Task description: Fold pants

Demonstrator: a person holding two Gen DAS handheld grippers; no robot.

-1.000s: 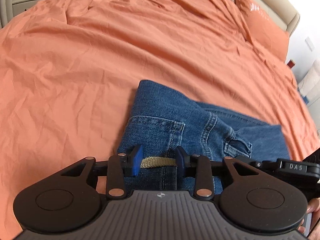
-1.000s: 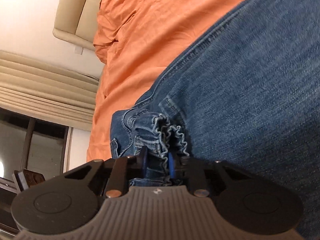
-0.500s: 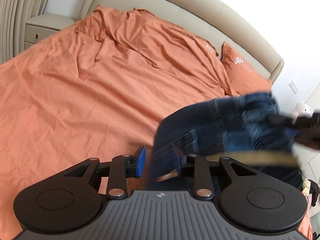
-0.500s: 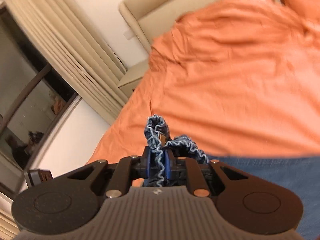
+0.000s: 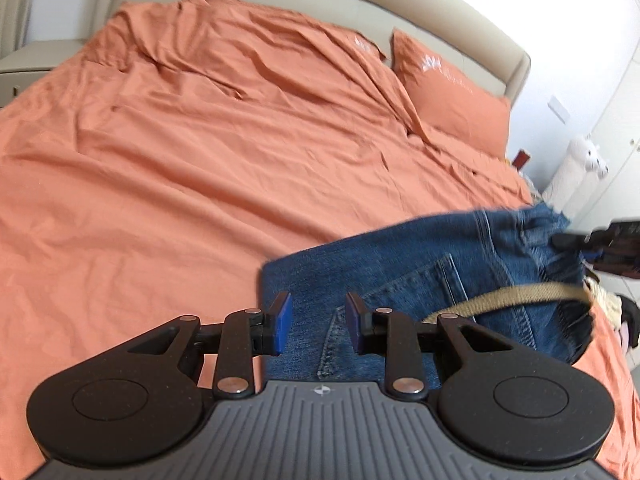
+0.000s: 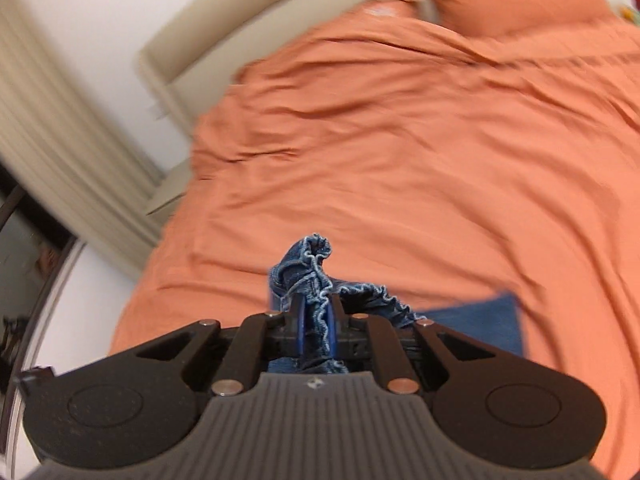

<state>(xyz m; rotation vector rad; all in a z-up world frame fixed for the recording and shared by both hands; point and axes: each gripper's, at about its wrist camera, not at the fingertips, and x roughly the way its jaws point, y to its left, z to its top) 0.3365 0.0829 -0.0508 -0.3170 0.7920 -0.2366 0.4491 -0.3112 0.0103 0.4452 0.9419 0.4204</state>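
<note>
Blue denim pants (image 5: 420,276) hang lifted above the orange bed, with a tan belt (image 5: 520,294) across them. My left gripper (image 5: 316,318) is open, its blue pads apart with denim behind the gap, gripping nothing. My right gripper (image 6: 316,320) is shut on a bunched, frayed edge of the pants (image 6: 310,264); in the left wrist view it shows at the far right (image 5: 592,240), holding the pants up. More denim (image 6: 476,320) hangs below it.
The orange bedsheet (image 5: 200,168) is wrinkled and wide. An orange pillow (image 5: 448,92) lies against the beige headboard (image 5: 320,4). A nightstand (image 5: 28,60) stands at the left. A white plush toy (image 5: 580,164) stands off the bed's right side. Curtains (image 6: 52,140) hang at the left.
The right gripper has lifted the pants off the bed and carried them to the right. The left gripper has stayed open and risen, now looking across the whole bed.
</note>
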